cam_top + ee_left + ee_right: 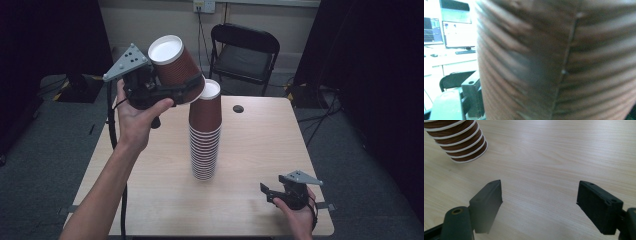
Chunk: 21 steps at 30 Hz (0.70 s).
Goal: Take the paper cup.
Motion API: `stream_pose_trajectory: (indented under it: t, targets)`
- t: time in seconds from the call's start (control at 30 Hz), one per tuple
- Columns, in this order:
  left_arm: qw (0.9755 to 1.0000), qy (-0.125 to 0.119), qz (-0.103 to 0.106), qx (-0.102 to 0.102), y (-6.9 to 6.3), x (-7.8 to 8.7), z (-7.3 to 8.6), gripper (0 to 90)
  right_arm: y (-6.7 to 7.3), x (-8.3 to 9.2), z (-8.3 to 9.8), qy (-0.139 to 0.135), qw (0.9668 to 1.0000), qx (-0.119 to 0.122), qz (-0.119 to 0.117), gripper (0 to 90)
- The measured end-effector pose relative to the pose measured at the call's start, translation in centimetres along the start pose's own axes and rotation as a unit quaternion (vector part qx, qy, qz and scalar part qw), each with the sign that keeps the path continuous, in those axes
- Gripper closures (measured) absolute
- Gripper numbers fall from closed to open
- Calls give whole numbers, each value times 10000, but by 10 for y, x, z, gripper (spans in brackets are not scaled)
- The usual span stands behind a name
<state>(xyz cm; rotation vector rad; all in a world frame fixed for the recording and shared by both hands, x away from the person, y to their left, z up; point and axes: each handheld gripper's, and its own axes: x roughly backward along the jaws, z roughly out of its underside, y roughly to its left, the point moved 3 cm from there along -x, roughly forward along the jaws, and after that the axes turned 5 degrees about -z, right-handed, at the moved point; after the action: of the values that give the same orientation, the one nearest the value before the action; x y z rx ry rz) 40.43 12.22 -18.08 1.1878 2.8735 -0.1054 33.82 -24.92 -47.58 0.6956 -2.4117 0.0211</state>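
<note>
A brown paper cup [175, 65] is clamped in the left gripper [192, 87], tilted, beside the top of the stack of cups [205, 135] on the wooden table [260, 150]. The right gripper [266, 192] is held wide open and empty near the table's front edge. A black folding chair [244, 50] stands behind the table.

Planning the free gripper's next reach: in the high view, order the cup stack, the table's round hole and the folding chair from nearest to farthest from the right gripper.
1. cup stack, table middle, left of the right gripper.
2. round hole, far table edge.
3. folding chair, beyond the table.
</note>
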Motion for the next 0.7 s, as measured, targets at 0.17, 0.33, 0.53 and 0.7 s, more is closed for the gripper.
stream_pose_trajectory:
  t: [0.17,0.33,0.53,0.7]
  targets:
    - [10000,7,0,-36,2,6,3,142,0,0,0,-4,10000,-2,-2,203]
    - [9999,-43,-68,64,9,15,8,142,0,1,0,-20,10000,-7,4,203]
    - [9995,-71,-229,206,20,24,16,143,1,-1,0,-3,10000,4,-12,202]
    - [9993,23,-277,266,24,30,24,143,2,-1,0,10,10000,41,-22,202]
